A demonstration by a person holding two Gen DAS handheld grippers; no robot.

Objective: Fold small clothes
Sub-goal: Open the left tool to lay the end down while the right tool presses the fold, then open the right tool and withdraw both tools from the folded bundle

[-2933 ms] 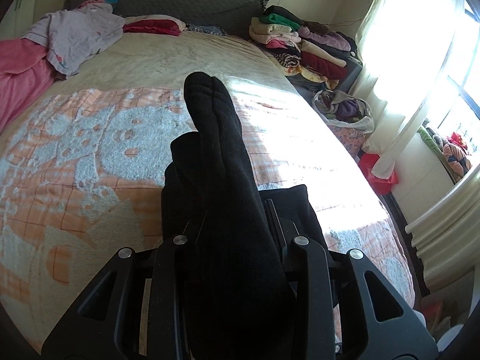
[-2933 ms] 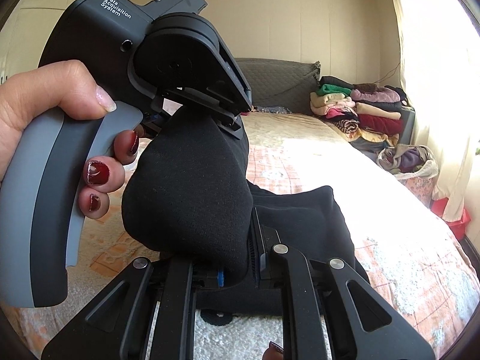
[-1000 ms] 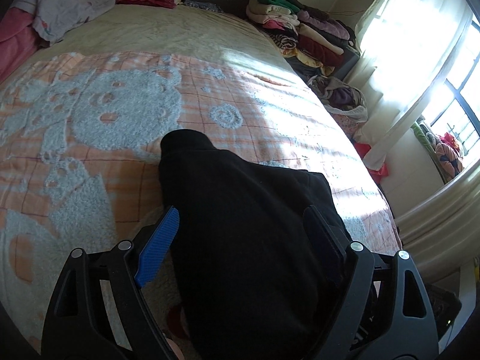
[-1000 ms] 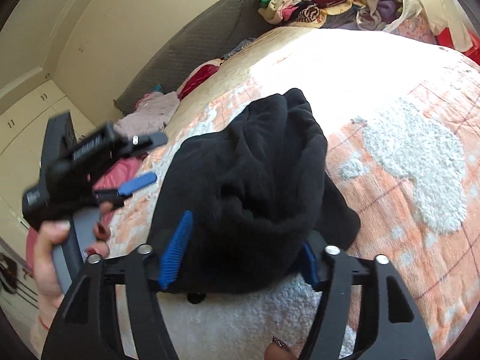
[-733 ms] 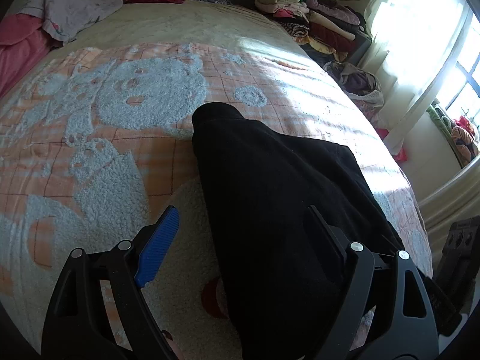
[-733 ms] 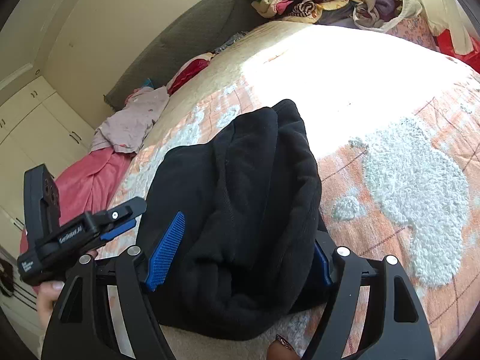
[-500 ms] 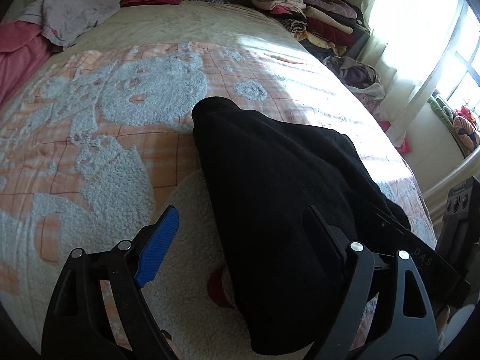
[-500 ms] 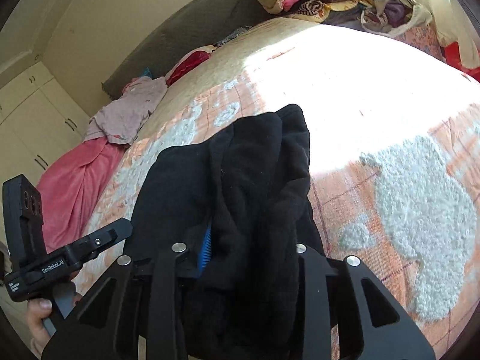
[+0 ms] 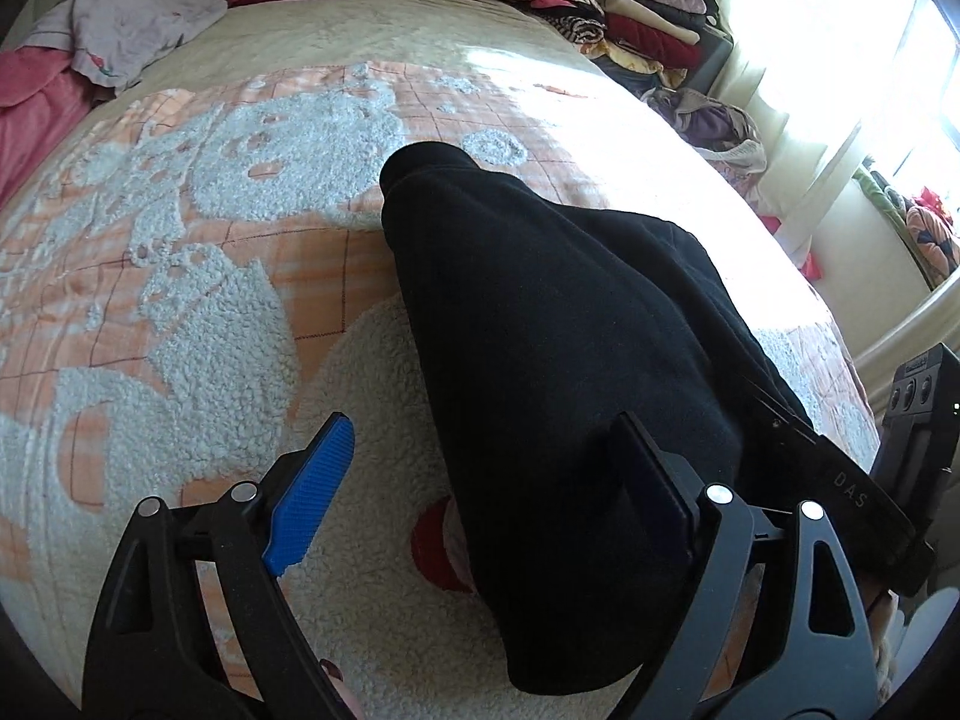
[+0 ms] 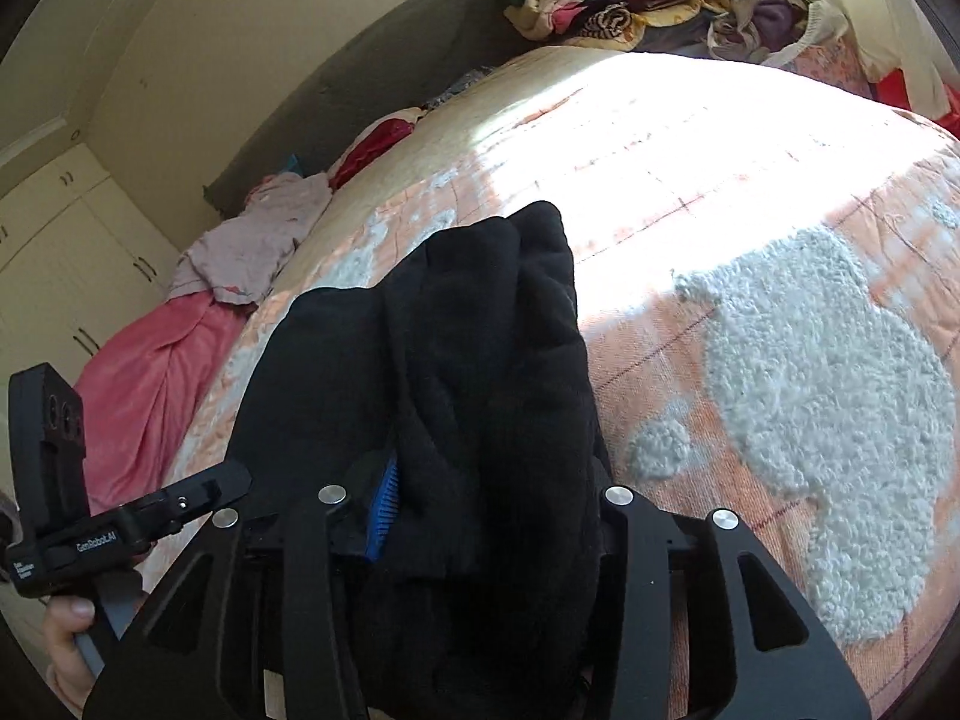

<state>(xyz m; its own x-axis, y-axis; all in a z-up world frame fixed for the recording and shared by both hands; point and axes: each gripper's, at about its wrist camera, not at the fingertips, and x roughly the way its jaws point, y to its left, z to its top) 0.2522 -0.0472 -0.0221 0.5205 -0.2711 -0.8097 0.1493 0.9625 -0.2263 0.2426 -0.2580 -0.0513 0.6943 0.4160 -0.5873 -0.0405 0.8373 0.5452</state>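
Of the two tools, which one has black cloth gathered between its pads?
The right tool: the black garment is bunched between its opening jaws. The left tool stands wide, its blue pad bare over the blanket.

A plain black garment (image 9: pixel 558 324) lies on a bed blanket (image 9: pixel 180 276) checked in orange with fluffy white patches. The left tool (image 9: pixel 480 492) is black with blue pads (image 9: pixel 309 495). Beyond it lie pink bedding (image 9: pixel 30 102) and pale lilac clothing (image 9: pixel 132 30).

I see the black garment (image 9: pixel 558 360) bunched in thick folds, lying on the bed and running forward from between my right tongs (image 10: pixel 486 516).
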